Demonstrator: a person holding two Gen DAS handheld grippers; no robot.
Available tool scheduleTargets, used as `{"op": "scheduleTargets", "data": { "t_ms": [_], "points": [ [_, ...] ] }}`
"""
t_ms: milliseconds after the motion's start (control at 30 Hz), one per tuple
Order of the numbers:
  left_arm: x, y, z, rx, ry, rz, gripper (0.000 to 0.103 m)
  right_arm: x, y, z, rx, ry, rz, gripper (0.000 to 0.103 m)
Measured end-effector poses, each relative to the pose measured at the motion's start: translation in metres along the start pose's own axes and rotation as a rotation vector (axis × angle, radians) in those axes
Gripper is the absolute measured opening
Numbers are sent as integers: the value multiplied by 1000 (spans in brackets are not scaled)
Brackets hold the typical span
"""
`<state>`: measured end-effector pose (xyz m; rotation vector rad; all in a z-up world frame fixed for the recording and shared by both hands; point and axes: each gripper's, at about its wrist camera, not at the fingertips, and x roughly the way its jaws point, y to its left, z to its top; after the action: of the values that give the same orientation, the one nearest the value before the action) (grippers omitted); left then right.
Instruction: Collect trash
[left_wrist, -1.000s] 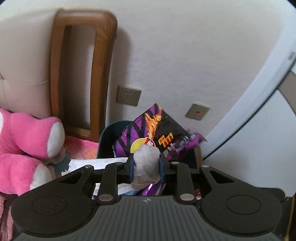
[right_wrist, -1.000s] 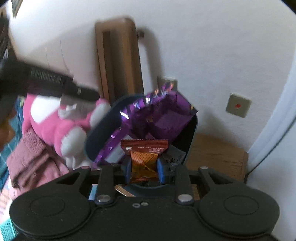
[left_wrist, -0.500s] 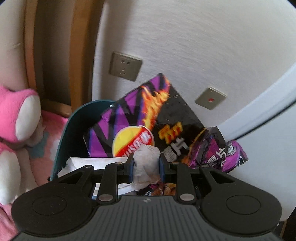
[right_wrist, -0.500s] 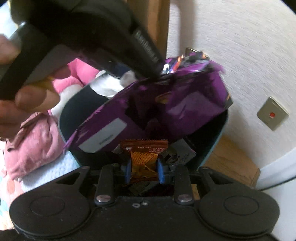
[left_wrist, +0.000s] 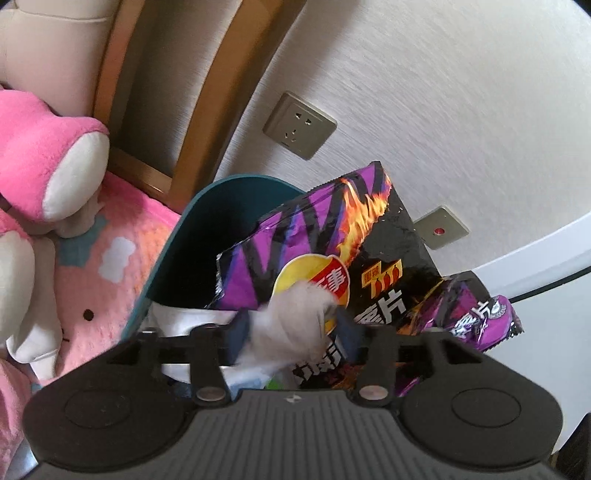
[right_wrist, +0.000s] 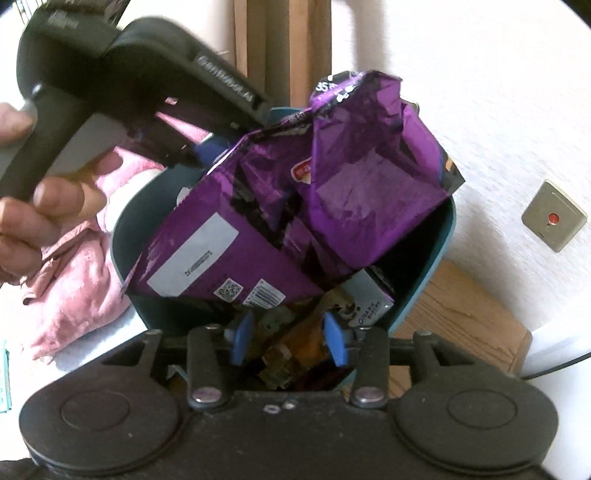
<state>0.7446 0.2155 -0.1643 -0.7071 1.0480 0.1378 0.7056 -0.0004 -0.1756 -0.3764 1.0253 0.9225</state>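
Observation:
A teal trash bin (left_wrist: 173, 251) stands against the wall, stuffed with a large purple and black chip bag (left_wrist: 332, 240). My left gripper (left_wrist: 291, 332) is open over the bin, with a crumpled grey-white tissue (left_wrist: 291, 325) loose between its spread fingers. In the right wrist view the bin (right_wrist: 439, 243) holds the purple bag (right_wrist: 295, 206). My right gripper (right_wrist: 288, 341) is open above it, and an orange snack wrapper (right_wrist: 295, 350) lies between its fingers among the trash. The left gripper's black body (right_wrist: 129, 74) reaches in from the upper left.
A pink plush toy (left_wrist: 40, 155) and pink bedding (left_wrist: 110, 258) lie left of the bin. A wooden chair frame (left_wrist: 207, 92) stands behind. A wall socket (left_wrist: 299, 125) and a switch (right_wrist: 554, 218) are on the wall. A wooden ledge (right_wrist: 458, 317) lies right of the bin.
Both grippers have opened over the bin. The tissue and the orange wrapper are released and dropping. Both views have moved closer to the bin.

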Motion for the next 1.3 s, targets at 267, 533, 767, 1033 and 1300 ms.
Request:
{"op": "scheduleTargets", "data": {
  "t_ms": [267, 533, 767, 1033, 1300],
  "points": [
    [-32, -2, -17, 87, -49, 4, 63, -27, -4, -1, 77, -65, -22, 52],
    [-79, -2, -42, 211, -101, -4, 65, -70, 5, -7, 172, -158, -60, 56],
    [-123, 0, -65, 303, -157, -22, 69, -102, 21, -22, 242, -247, -102, 62],
    [-182, 3, -102, 429, -244, -34, 74, -142, 59, -42, 295, -364, -122, 69],
    [-233, 14, -136, 490, -314, -45, 83, -174, 103, -61, 282, -462, -137, 87]
  ]
}}
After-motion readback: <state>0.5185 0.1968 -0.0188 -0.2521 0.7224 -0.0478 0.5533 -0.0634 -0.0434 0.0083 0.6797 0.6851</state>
